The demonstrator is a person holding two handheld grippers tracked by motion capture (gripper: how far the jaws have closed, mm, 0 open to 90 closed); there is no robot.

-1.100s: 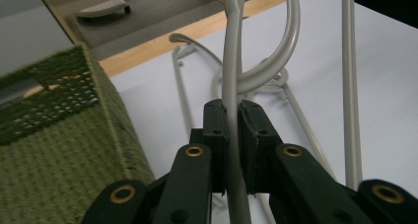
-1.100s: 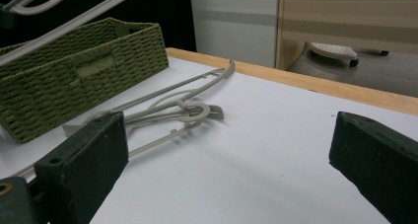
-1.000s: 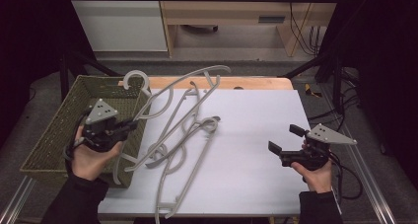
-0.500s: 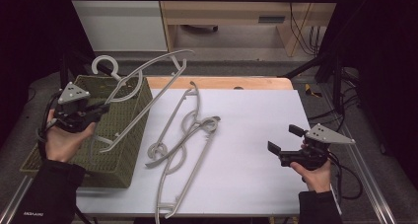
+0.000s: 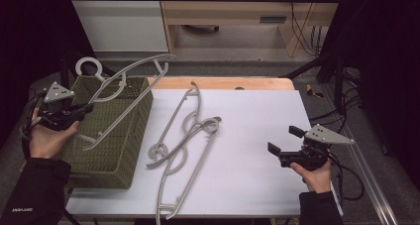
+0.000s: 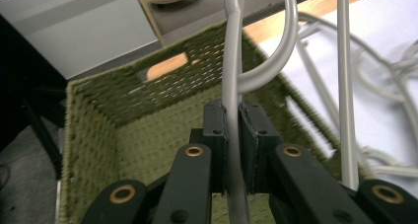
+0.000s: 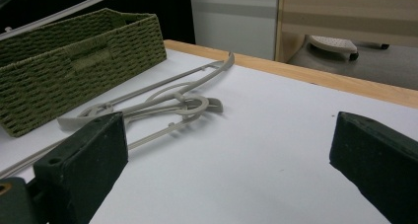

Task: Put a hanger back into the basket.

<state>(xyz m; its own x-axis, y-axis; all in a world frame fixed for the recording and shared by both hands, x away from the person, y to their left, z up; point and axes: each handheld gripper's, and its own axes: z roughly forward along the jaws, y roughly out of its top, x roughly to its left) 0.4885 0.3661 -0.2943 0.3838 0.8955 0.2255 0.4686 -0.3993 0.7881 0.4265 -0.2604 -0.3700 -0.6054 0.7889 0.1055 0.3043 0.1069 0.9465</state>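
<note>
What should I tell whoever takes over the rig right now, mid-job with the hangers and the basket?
Left gripper: shut on a grey hanger, held above the green woven basket at the table's left; not released.
Right gripper: open, holding nothing, over the white tabletop at its right side.
Done: one hanger lifted and brought over the basket.
Left: lower and let go of it, then likely move the two tangled hangers lying mid-table; they overlap, so separate them first.
</note>
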